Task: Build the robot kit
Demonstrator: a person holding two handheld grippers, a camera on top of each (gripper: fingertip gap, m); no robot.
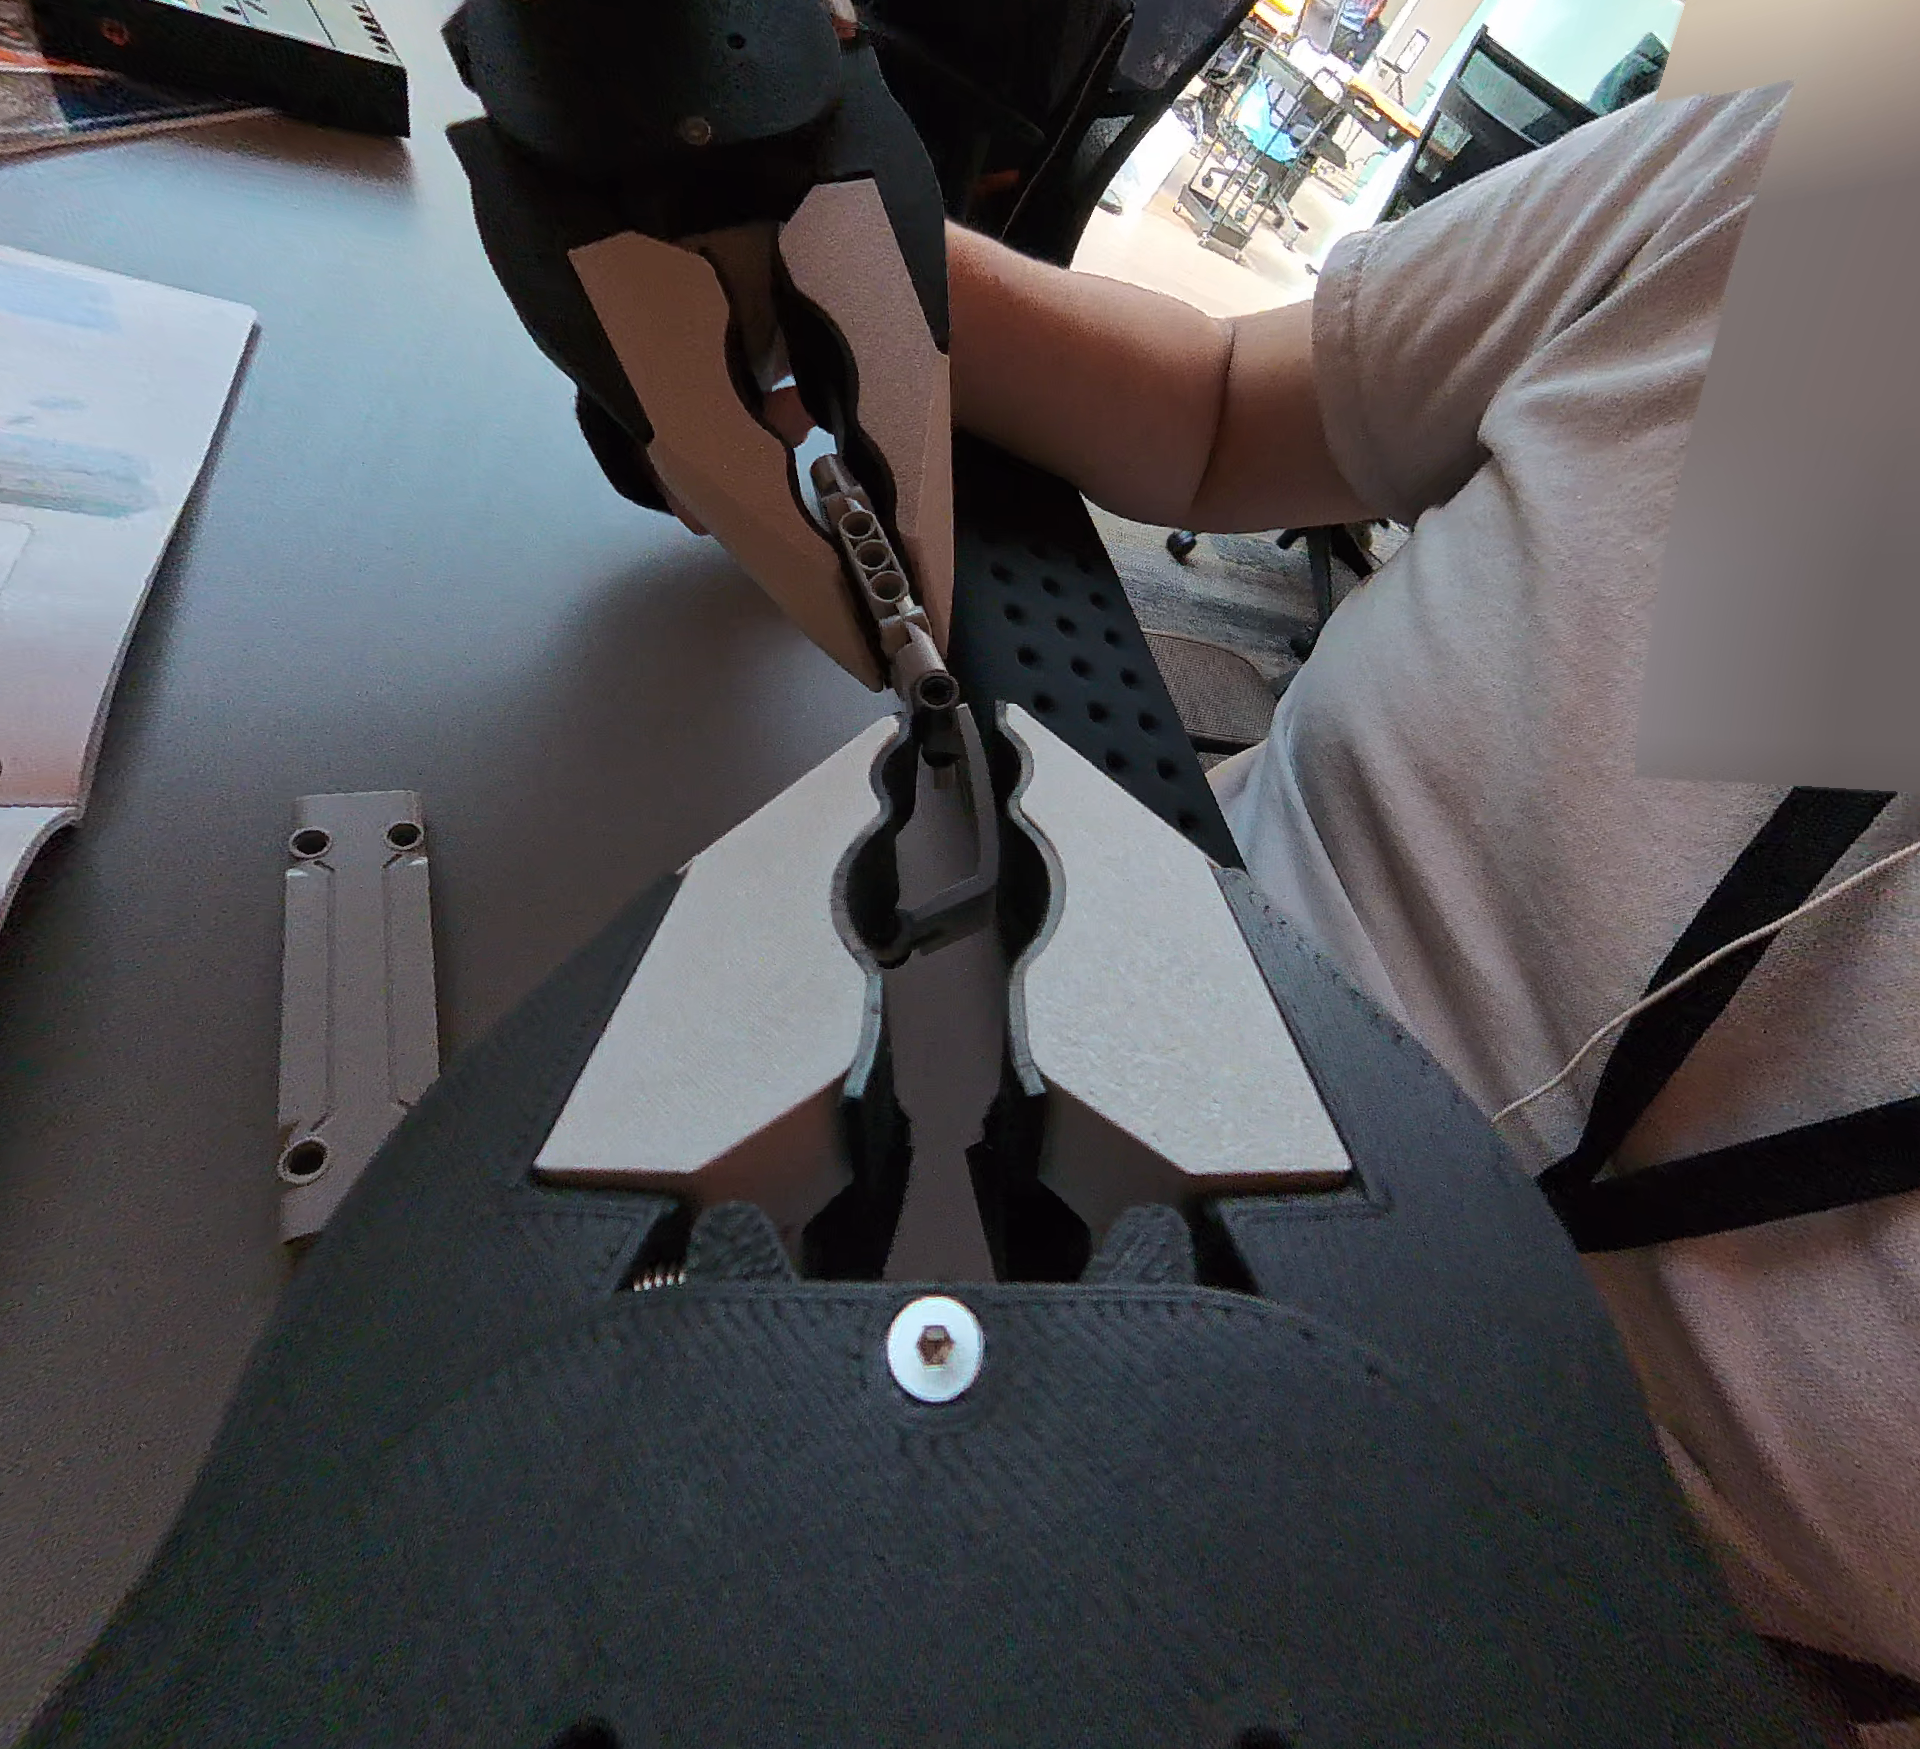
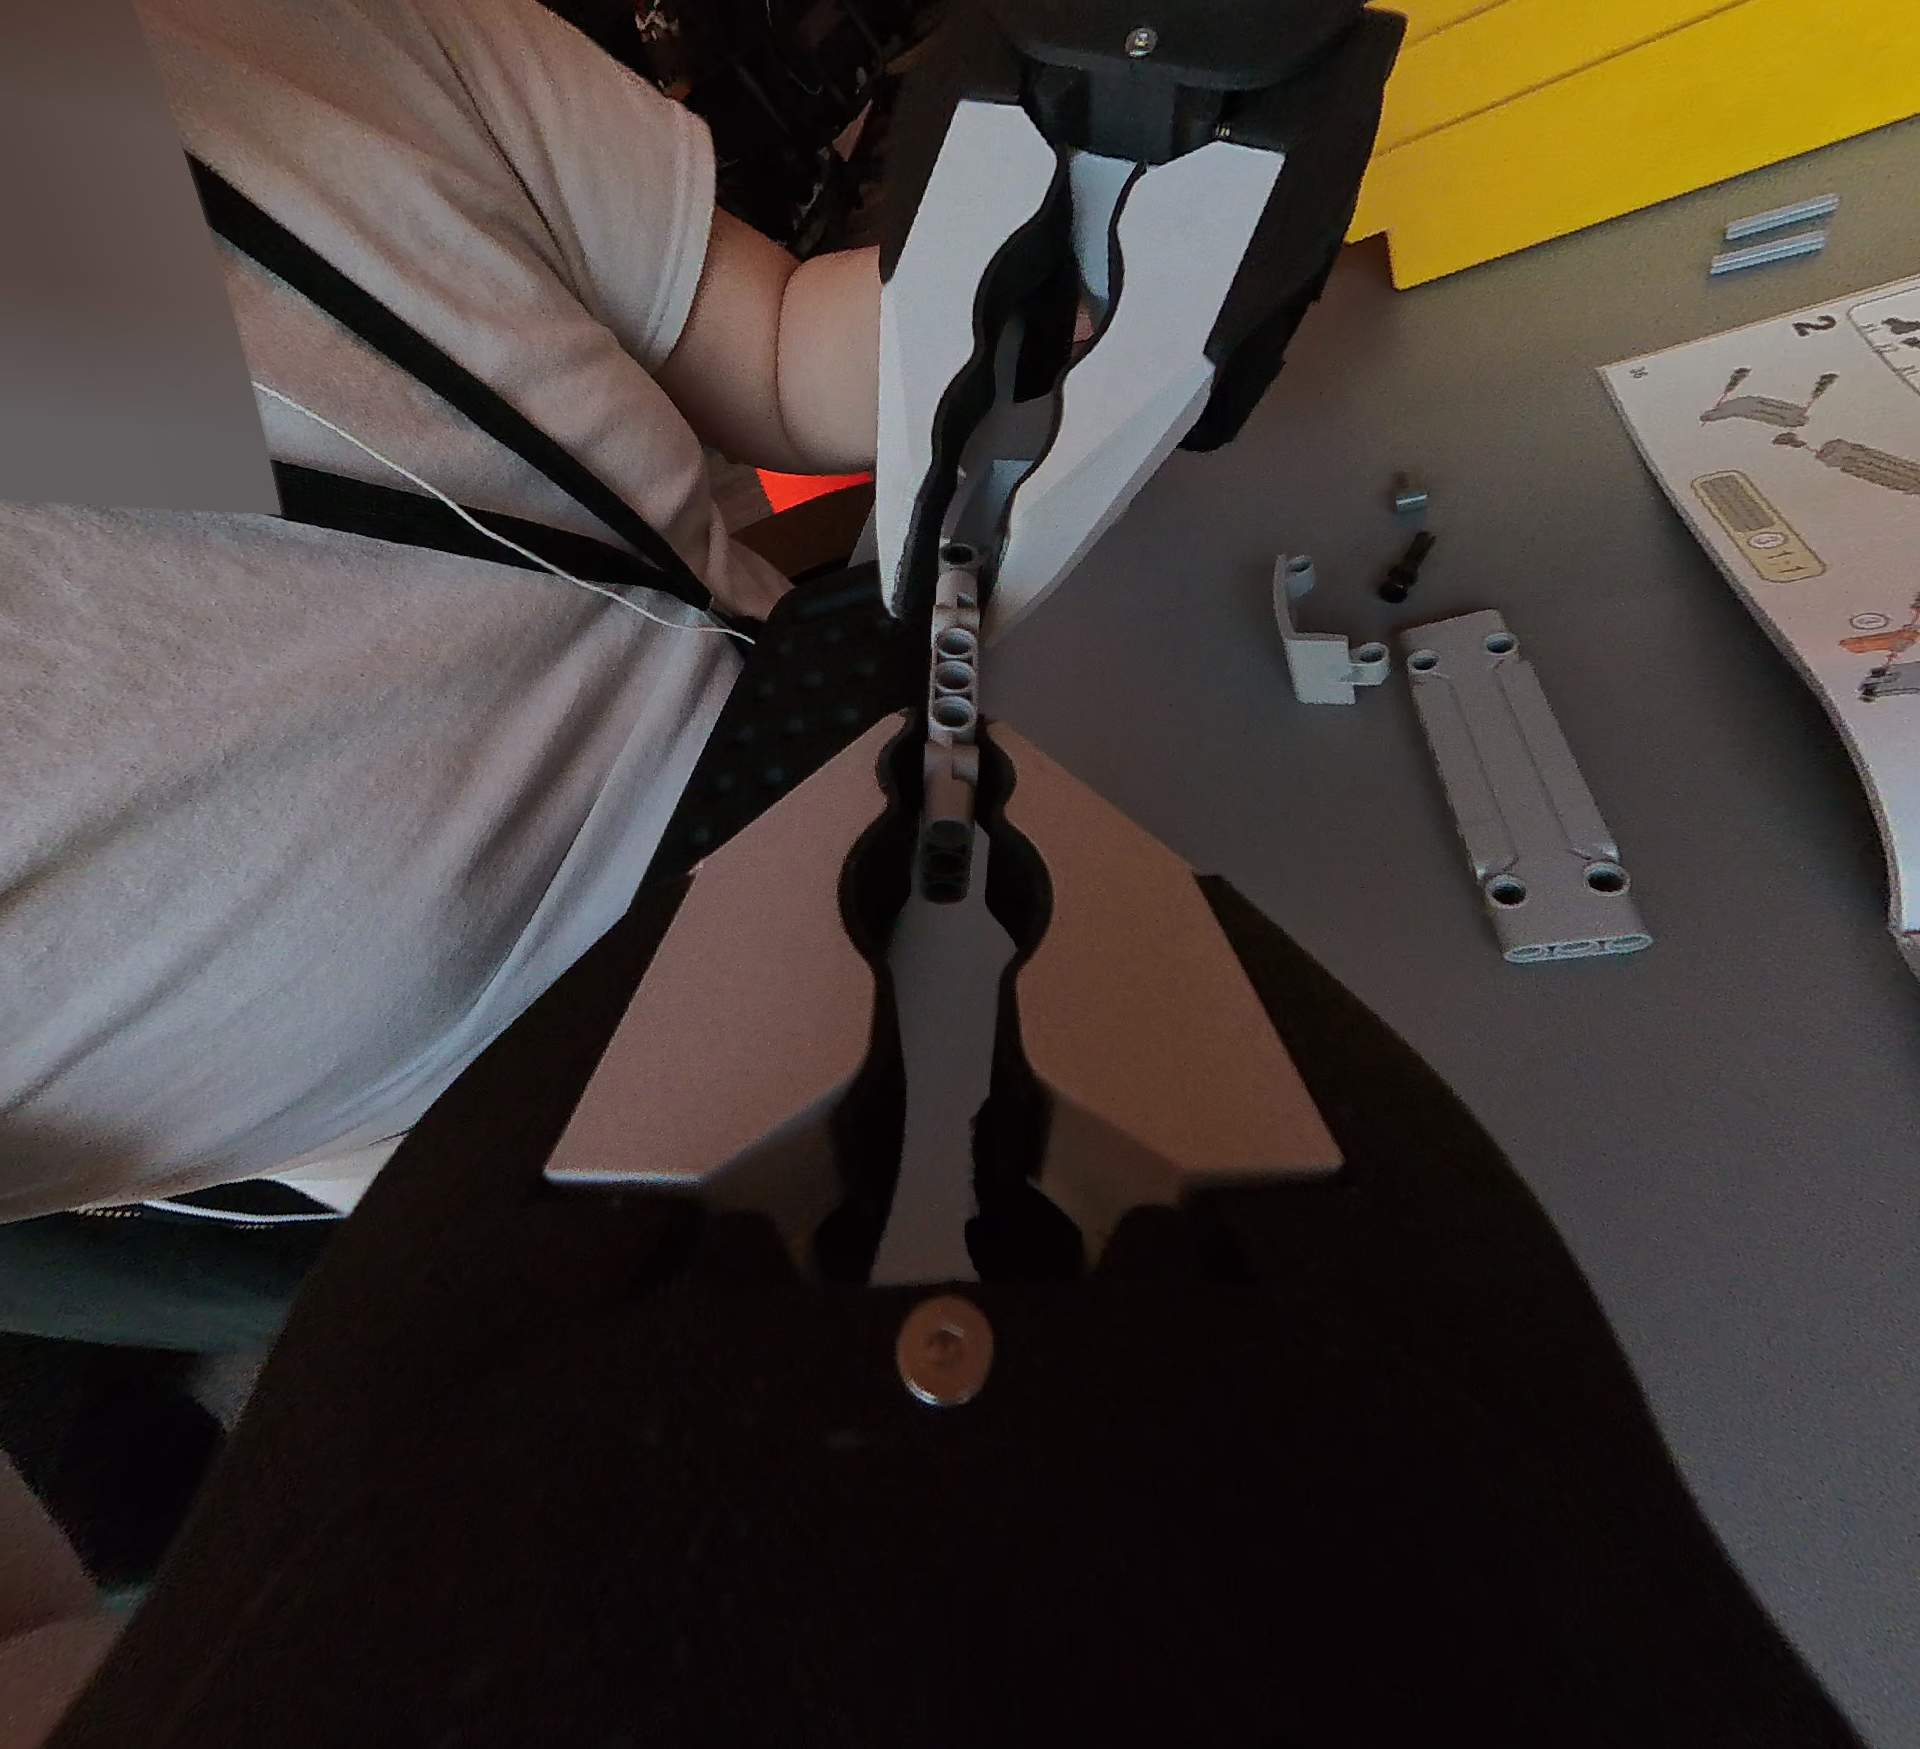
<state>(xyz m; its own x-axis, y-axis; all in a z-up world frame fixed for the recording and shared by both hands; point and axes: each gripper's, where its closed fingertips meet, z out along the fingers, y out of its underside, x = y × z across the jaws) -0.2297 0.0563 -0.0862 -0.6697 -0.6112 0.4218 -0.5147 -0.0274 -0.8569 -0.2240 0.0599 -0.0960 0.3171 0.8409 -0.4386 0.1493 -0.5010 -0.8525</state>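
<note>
Two grippers meet tip to tip above a dark grey table (image 2: pixel 1351 1128), each clamped on a grey toy-brick part. The right gripper (image 2: pixel 951 743) is closed on a short grey beam (image 2: pixel 954 671) with a row of round holes, a black connector at its near end sitting between the fingers. The left gripper (image 1: pixel 951 733) is closed on a bent grey bracket (image 1: pixel 961 826) that lies in the scalloped gap between its fingers. In the left wrist view the beam's end (image 1: pixel 930 686) touches the top of that bracket, right at the left gripper's fingertips.

Behind the joined parts sits a person in a light grey T-shirt (image 1: pixel 1507 660) with a black strap across it.

On the table to the right in the right wrist view lie a flat grey panel (image 2: pixel 1517 785) with holes at its corners, a small grey curved bracket (image 2: pixel 1314 634) just beside it, a black pin (image 2: pixel 1405 565) and a tiny grey piece (image 2: pixel 1408 494). Farther off are an open instruction booklet (image 2: pixel 1787 494), two thin grey bars (image 2: pixel 1777 234) and a yellow box (image 2: pixel 1662 37). The left wrist view also shows a black box (image 1: pixel 208 37) at the table's far edge.
</note>
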